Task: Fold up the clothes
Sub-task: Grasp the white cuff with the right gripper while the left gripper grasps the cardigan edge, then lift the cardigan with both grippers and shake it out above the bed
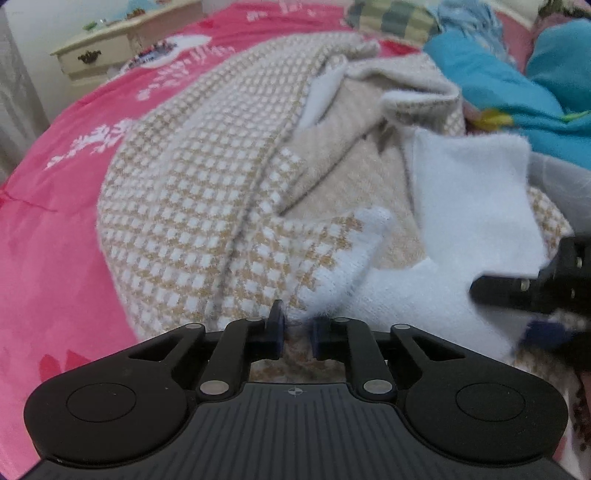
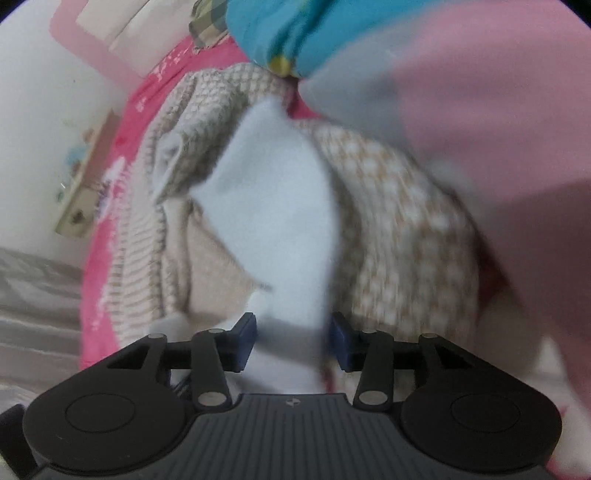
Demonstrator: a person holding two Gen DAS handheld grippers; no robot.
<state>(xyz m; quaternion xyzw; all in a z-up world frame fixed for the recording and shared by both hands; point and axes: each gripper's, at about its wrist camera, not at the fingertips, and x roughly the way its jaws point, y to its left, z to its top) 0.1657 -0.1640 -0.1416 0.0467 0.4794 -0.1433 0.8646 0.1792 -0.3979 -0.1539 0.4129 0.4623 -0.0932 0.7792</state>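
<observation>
We're in a home bedroom: a bed spread with a bright pink printed bedsheet (image 1: 66, 236) fills the view, and a cream bedside table (image 1: 107, 48) with a dark ornate drawer pull stands off its far left corner by a plain white wall. A checked pillow (image 1: 395, 16) and blue bedding (image 1: 517, 85) crowd the far right edge.
</observation>
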